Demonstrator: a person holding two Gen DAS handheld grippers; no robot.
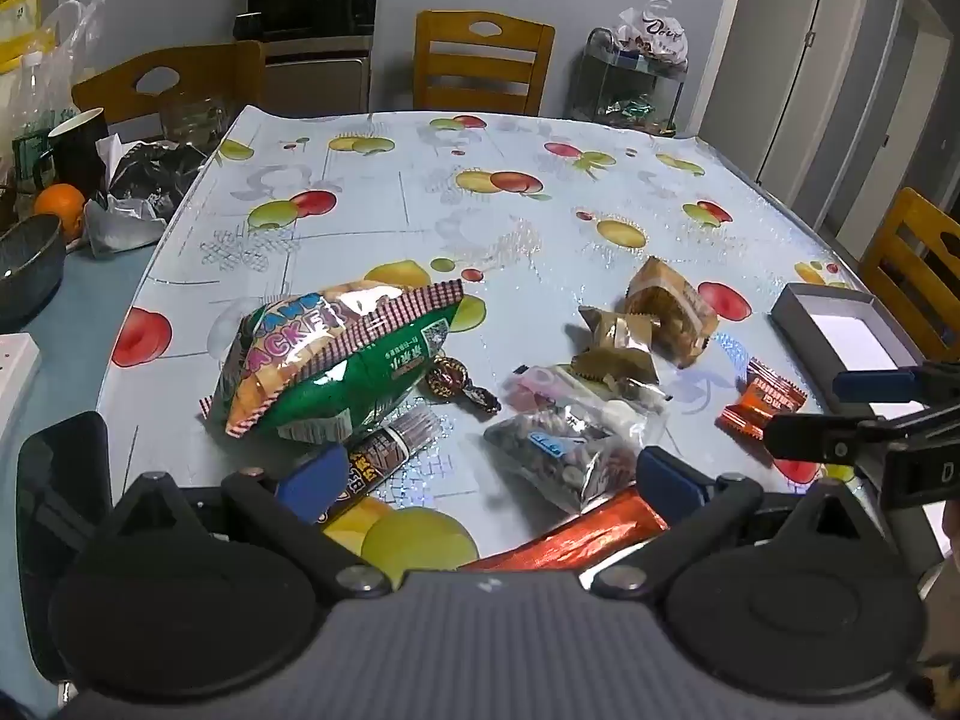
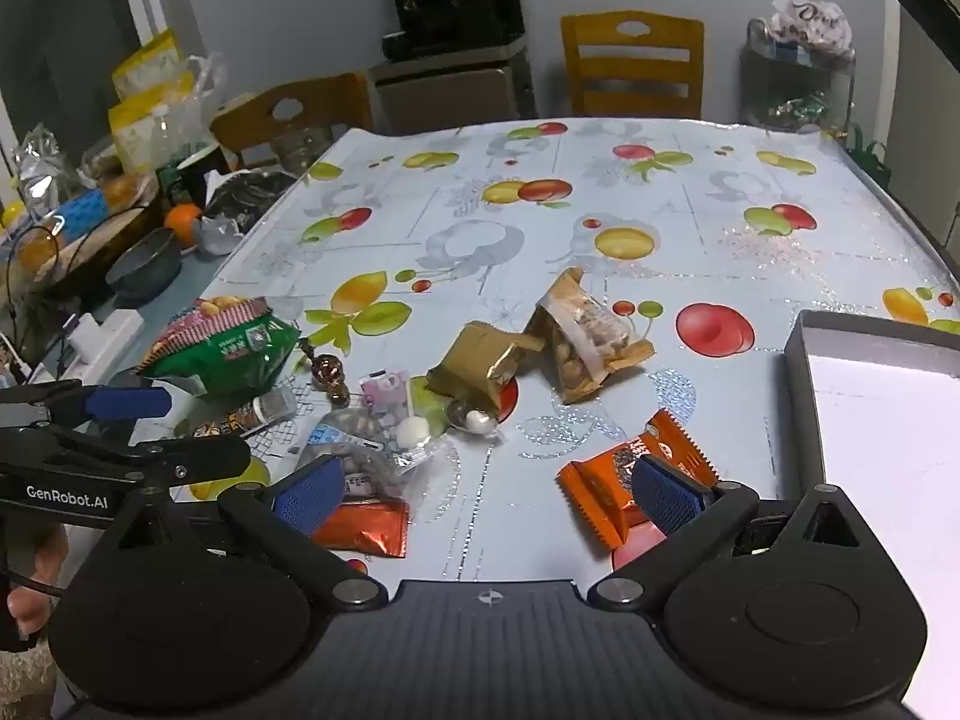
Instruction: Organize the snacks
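Just starting: both grippers, left (image 1: 489, 477) and right (image 2: 486, 495), hovering wide apart, empty (nothing boxed); next, picking orange packet (image 2: 636, 480) beside box (image 2: 804, 396).

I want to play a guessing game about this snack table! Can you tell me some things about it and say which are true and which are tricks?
1. The big green cracker bag lies on the table. True.
2. The grey box is packed full of snacks. False: no snacks show inside, only its white bottom.
3. The right tongs are squeezing the orange wrapper. False: they are wide open and hold nothing; the wrapper lies on the table.
4. An orange fruit sits beside a dark bowl. True.
5. The left tongs are open. True.
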